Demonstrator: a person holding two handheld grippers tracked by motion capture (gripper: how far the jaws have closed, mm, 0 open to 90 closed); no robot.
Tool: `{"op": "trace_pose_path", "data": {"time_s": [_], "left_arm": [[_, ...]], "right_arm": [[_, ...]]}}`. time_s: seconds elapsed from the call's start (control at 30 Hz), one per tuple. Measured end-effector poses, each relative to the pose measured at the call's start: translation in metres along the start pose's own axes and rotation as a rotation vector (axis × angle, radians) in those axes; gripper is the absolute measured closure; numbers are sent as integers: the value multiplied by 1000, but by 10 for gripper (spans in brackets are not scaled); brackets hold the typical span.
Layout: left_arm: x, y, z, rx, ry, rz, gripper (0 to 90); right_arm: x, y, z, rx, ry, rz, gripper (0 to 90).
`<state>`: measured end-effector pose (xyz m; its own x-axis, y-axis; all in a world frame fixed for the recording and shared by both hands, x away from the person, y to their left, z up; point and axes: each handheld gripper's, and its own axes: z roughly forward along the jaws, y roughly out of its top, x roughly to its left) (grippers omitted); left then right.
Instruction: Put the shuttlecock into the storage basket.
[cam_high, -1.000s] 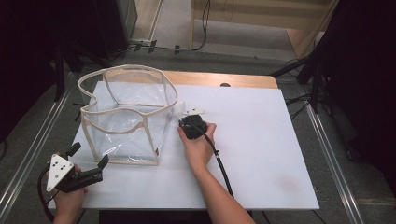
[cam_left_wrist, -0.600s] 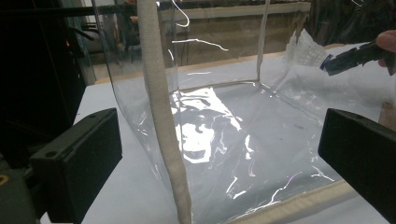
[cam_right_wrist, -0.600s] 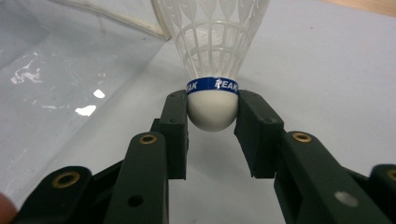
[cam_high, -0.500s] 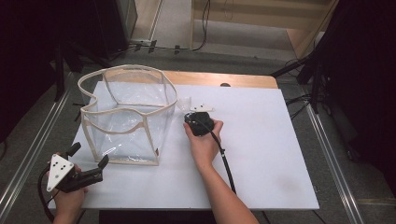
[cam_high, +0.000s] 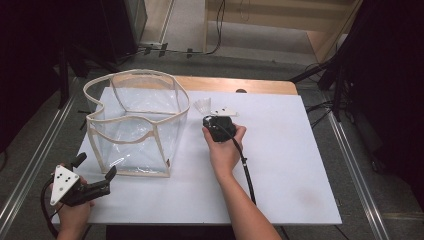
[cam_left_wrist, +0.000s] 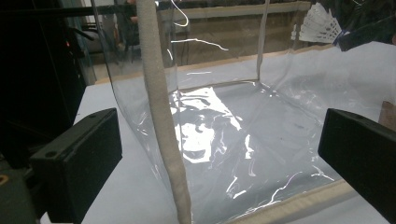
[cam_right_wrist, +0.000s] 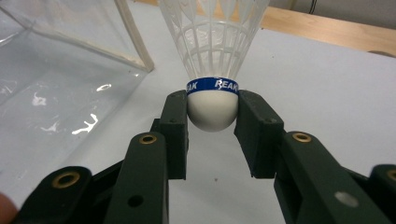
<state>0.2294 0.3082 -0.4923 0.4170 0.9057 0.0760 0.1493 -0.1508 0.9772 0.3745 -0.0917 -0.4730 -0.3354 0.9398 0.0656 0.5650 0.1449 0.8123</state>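
Resting at the near left corner of the white table (cam_high: 300, 165), the left gripper (cam_high: 95, 172) is released, its black jaws standing wide apart and aimed at the near corner of the clear plastic bag with beige trim (cam_high: 137, 125), touching nothing. Farther in, at mid-table, the right gripper (cam_high: 214, 112) is clenched on a white shuttlecock (cam_right_wrist: 214, 56), both pads pressed against its rounded cork base just under the blue band, feathers pointing away from the person; the shuttlecock sits just beside the bag's right wall, outside it.
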Motion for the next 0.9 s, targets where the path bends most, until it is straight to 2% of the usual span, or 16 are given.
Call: {"op": "trace_pose_path", "data": {"time_s": [0.37,0.63,0.9], "left_arm": [[0,0,0,0,0,0,3],[0,0,0,-1,-1,-1,3],[0,0,0,-1,-1,0,3]], "right_arm": [[-1,16,-16,-42,16,4,629],[-1,29,-28,-79,10,-14,629],[-3,36,-34,-93,0,-18,629]]}}
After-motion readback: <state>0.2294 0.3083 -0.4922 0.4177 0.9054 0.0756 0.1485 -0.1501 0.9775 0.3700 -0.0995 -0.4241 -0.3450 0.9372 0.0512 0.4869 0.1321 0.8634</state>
